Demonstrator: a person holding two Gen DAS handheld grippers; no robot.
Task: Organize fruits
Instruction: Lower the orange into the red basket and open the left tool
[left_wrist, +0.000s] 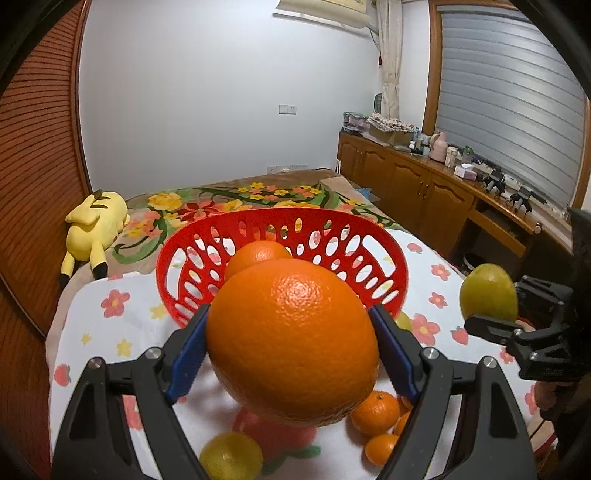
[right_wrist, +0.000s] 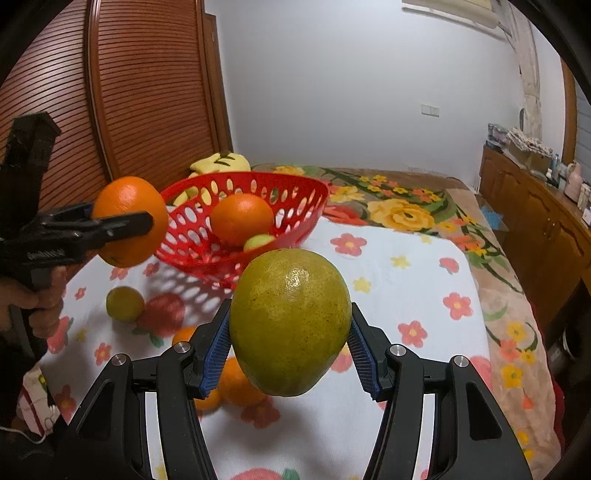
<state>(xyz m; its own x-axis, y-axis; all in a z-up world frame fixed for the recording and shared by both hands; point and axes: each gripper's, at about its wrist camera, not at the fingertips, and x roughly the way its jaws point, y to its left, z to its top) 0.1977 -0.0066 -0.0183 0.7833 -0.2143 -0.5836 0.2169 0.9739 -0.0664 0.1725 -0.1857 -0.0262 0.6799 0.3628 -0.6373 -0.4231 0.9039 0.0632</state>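
Note:
My left gripper (left_wrist: 291, 350) is shut on a large orange (left_wrist: 291, 343) and holds it in the air just in front of a red perforated basket (left_wrist: 391, 258). The same orange (right_wrist: 129, 221) shows left of the basket (right_wrist: 314, 199) in the right wrist view. My right gripper (right_wrist: 290, 343) is shut on a big yellow-green citrus fruit (right_wrist: 290, 321), held above the cloth; it also shows in the left wrist view (left_wrist: 487, 291). The basket holds an orange (right_wrist: 242, 219) and a small green fruit (right_wrist: 258, 242).
On the flowered white cloth (right_wrist: 406, 288) lie small tangerines (left_wrist: 375, 411), (left_wrist: 382, 448), a small yellow-green fruit (right_wrist: 125, 303) and more tangerines (right_wrist: 236, 384) under my right gripper. A yellow plush toy (left_wrist: 96, 229) lies at the back left. A wooden cabinet (left_wrist: 424, 188) runs along the right.

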